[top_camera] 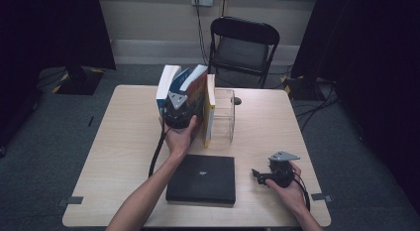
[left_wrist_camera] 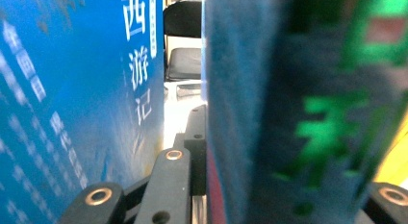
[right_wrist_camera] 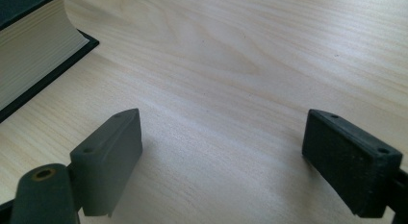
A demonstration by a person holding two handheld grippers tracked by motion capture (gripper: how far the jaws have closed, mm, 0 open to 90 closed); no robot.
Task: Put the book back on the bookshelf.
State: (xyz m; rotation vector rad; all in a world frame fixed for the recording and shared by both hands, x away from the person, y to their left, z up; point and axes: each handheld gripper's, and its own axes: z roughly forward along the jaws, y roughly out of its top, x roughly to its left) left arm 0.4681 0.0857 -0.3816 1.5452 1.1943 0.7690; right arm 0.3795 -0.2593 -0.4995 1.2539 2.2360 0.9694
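Left gripper (top_camera: 179,113) fingers clamp dark-blue book (left_wrist_camera: 288,113), upright among books beside clear holder (top_camera: 224,117) on counter (top_camera: 124,142). Stiff, likely heavyish, cover slippery; I hold low near spine. Right gripper (top_camera: 267,175) fingers open, empty.

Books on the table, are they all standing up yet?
Not yet. A yellow book and a blue-and-white book already stand by the clear holder. The left gripper is shut on a middle book. The black book lies flat; the right gripper waits open.
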